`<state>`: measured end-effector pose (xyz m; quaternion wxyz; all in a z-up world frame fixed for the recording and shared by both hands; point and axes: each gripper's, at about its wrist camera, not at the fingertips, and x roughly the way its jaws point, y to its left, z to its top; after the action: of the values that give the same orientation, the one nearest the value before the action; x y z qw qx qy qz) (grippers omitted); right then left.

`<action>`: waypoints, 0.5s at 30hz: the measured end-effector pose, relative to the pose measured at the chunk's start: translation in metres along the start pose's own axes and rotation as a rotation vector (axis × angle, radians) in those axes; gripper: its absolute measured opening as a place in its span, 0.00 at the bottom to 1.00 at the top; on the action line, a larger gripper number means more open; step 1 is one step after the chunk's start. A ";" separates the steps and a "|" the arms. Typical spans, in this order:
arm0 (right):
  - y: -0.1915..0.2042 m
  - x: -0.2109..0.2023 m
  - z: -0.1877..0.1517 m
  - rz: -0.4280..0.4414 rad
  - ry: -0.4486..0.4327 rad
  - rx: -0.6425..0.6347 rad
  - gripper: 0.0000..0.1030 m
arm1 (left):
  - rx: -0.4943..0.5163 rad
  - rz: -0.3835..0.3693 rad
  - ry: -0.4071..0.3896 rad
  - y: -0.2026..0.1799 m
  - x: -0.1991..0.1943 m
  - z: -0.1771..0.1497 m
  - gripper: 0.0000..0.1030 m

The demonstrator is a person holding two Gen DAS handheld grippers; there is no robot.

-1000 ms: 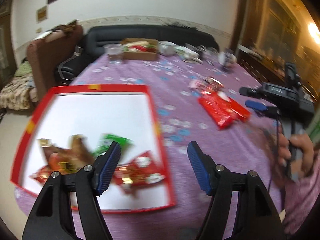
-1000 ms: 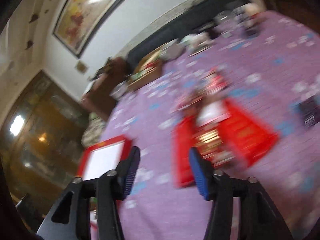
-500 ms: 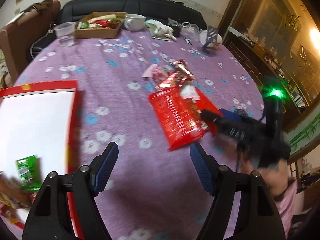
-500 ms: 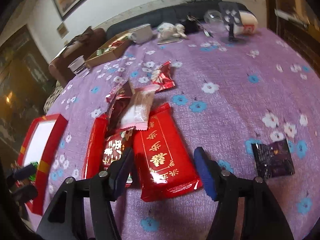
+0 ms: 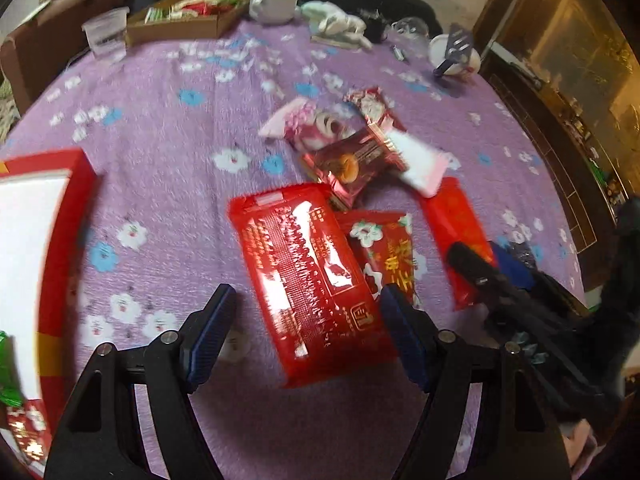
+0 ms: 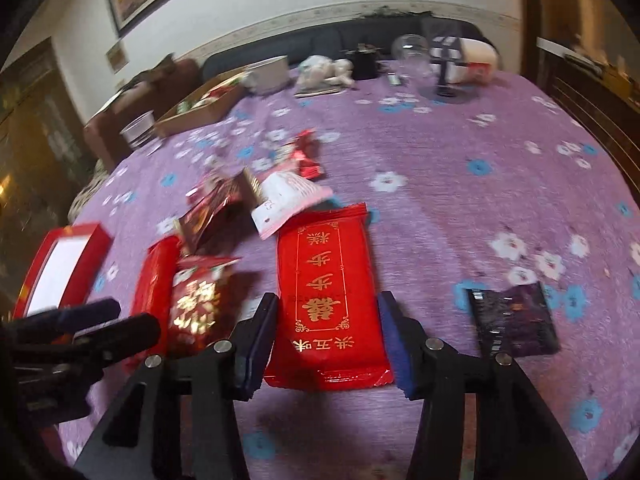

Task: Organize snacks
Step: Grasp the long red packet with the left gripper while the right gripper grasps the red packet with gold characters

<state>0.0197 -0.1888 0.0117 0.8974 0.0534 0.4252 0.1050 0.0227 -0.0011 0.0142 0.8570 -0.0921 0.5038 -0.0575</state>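
A large red snack pack (image 5: 308,280) lies flat on the purple flowered tablecloth (image 5: 168,200). My left gripper (image 5: 306,336) straddles it, jaws opening, pads clear of its sides. Beside it lies a red pack with gold characters (image 6: 328,300). My right gripper (image 6: 326,344) is closing around this pack, pads at its long edges, and the pack is not squeezed. A flowered red packet (image 5: 388,252) lies between the two packs. Small wrapped snacks (image 5: 348,164) are heaped just beyond. The red tray (image 5: 52,184) at the left holds a green packet (image 5: 6,380).
A dark purple packet (image 6: 512,320) lies right of the right gripper. At the far edge stand a cardboard box (image 5: 180,24), a plastic cup (image 5: 106,34), a white bowl (image 5: 274,4) and a glass (image 6: 412,56). A dark sofa is behind the table.
My left gripper swung right from over the tray to the large red pack. My right gripper came down onto the gold-lettered pack and its jaws narrowed.
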 end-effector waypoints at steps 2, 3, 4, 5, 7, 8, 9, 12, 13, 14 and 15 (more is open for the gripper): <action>-0.007 0.000 0.002 0.012 -0.002 0.037 0.50 | 0.020 0.025 -0.018 -0.004 0.002 -0.001 0.76; -0.009 -0.001 0.002 0.017 -0.002 0.047 0.50 | 0.041 0.041 -0.028 -0.007 0.003 -0.003 0.76; -0.010 -0.001 0.003 0.022 -0.003 0.056 0.50 | 0.051 0.050 -0.029 -0.009 0.004 -0.003 0.76; -0.011 -0.001 0.003 0.024 -0.003 0.060 0.50 | 0.070 0.063 -0.039 -0.011 0.005 -0.005 0.76; -0.011 -0.001 0.003 0.025 -0.002 0.061 0.50 | 0.100 0.075 -0.055 -0.013 0.005 -0.007 0.76; -0.011 -0.001 0.003 0.025 -0.002 0.062 0.50 | 0.112 0.078 -0.061 -0.013 0.005 -0.008 0.76; -0.012 -0.001 0.003 0.026 -0.002 0.063 0.50 | 0.127 0.084 -0.070 -0.012 0.004 -0.009 0.71; -0.013 -0.001 0.003 0.031 -0.003 0.069 0.51 | 0.163 0.108 -0.085 -0.006 0.002 -0.010 0.51; -0.013 -0.001 0.003 0.031 -0.004 0.067 0.50 | 0.166 0.111 -0.084 -0.003 0.001 -0.009 0.44; -0.012 -0.001 0.003 0.028 -0.004 0.063 0.51 | 0.168 0.098 -0.081 0.001 -0.001 -0.009 0.43; -0.011 0.000 0.003 0.024 -0.004 0.054 0.51 | 0.169 0.079 -0.075 0.006 -0.003 -0.009 0.43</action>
<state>0.0230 -0.1993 0.0117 0.8952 0.0829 0.4253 0.1043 0.0138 0.0046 0.0111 0.8816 -0.0016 0.4678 -0.0628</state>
